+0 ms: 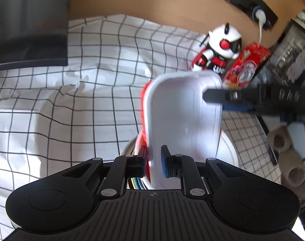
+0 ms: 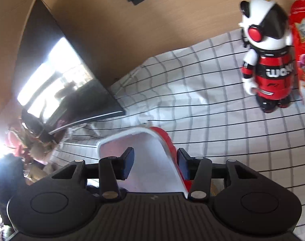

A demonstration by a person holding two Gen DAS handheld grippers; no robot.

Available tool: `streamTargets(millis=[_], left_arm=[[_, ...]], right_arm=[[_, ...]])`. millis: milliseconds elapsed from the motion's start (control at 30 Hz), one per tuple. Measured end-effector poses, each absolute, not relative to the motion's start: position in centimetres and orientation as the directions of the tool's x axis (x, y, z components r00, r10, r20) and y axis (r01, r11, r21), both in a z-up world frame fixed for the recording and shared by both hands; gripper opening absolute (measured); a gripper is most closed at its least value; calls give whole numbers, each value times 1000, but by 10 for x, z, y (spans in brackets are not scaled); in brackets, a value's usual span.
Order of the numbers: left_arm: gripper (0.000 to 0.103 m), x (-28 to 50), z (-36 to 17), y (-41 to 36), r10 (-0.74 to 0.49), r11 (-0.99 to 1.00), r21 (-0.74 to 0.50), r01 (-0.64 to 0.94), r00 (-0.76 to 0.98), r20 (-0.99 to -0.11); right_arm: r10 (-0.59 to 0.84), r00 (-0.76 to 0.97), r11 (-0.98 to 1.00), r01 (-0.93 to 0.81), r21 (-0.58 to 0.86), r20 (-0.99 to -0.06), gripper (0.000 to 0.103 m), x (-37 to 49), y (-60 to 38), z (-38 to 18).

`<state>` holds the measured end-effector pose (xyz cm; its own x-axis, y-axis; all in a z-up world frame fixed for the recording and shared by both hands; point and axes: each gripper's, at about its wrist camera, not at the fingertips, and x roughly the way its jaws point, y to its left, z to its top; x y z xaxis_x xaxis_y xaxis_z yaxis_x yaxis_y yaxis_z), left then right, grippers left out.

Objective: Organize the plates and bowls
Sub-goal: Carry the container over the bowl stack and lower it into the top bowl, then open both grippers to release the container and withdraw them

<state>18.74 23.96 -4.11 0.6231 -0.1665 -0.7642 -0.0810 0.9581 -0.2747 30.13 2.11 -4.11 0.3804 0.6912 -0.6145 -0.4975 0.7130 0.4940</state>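
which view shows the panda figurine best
The right wrist view: the panda figurine stands whole, close and fairly sharp on the checked cloth. In the left wrist view it is farther, blurred, its legs hidden behind the white dish.

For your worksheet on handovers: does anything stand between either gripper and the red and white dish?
Nothing visible does. The left gripper is shut on the dish's rim. The right gripper straddles another edge; whether its pads press it cannot be told.

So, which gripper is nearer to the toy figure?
Right. The right gripper holds the far edge of the dish, close to the toy figure. The left gripper holds the near edge, farther away.
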Motion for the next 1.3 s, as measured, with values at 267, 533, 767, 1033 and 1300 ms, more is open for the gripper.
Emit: streamTargets(millis=[267, 533, 767, 1033, 1300], left_arm=[[17, 185, -43, 238, -166, 961, -268, -68, 634, -756], [17, 180, -55, 229, -132, 961, -256, -106, 636, -760], [17, 160, -45, 219, -73, 944, -268, -194, 669, -740], [17, 84, -34, 190, -39, 876, -376, -302, 733, -679], [16, 13, -42, 127, 126, 881, -249, -402, 707, -695]], right_arm=[[609, 378, 781, -441, 442, -698, 48, 289, 0, -72], [597, 378, 778, -489, 395, -708, 48, 273, -3, -80], [635, 443, 758, -516, 399, -633, 49, 246, -27, -57], [676, 481, 721, -587, 367, -559, 60, 180, -68, -41], [643, 510, 741, -602, 297, -571, 65, 120, -86, -67]])
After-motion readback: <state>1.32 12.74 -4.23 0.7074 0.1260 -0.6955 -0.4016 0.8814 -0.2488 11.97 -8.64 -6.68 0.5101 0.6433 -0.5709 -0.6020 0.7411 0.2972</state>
